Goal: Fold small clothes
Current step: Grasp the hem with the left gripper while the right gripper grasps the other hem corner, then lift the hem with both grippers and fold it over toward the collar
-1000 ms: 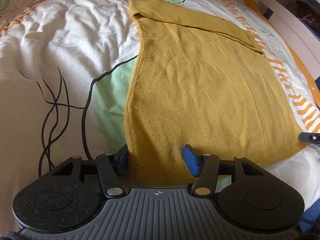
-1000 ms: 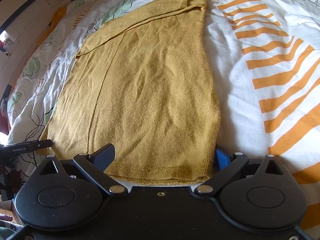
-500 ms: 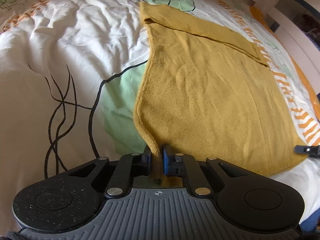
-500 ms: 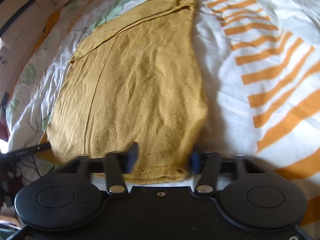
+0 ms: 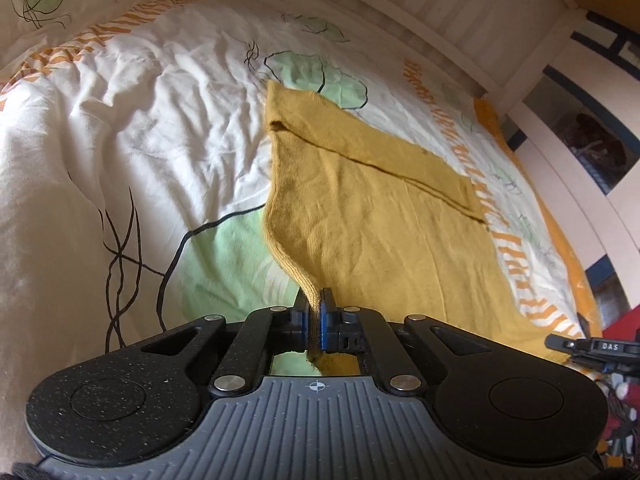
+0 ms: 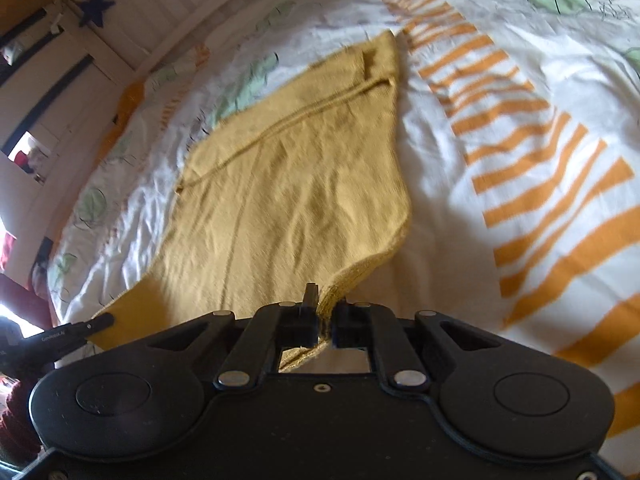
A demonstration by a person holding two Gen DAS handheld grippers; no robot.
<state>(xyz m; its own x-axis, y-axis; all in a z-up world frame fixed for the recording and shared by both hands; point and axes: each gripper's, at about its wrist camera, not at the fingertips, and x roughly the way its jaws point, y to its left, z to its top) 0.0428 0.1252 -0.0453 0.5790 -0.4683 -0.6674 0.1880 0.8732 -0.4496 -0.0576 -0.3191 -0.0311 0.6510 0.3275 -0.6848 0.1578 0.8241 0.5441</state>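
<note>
A mustard-yellow knit garment (image 5: 392, 216) lies spread on the bed, a sleeve folded across its far end. My left gripper (image 5: 315, 320) is shut on the garment's near left hem corner, which is raised off the bed. In the right wrist view the same garment (image 6: 304, 200) runs away from me, and my right gripper (image 6: 326, 312) is shut on its near right hem corner, also lifted. Each gripper's tip shows at the edge of the other's view: the right gripper (image 5: 576, 346), the left gripper (image 6: 68, 334).
The bed cover (image 5: 140, 140) is white with green leaves and orange stripes (image 6: 540, 168). A white slatted bed frame (image 5: 460, 20) runs along the far side. A white cabinet (image 5: 580, 184) stands past the bed's far right edge.
Both grippers were open around the hem a second ago. The left shut first, then the right. Both have since lifted their hem corners off the bed.
</note>
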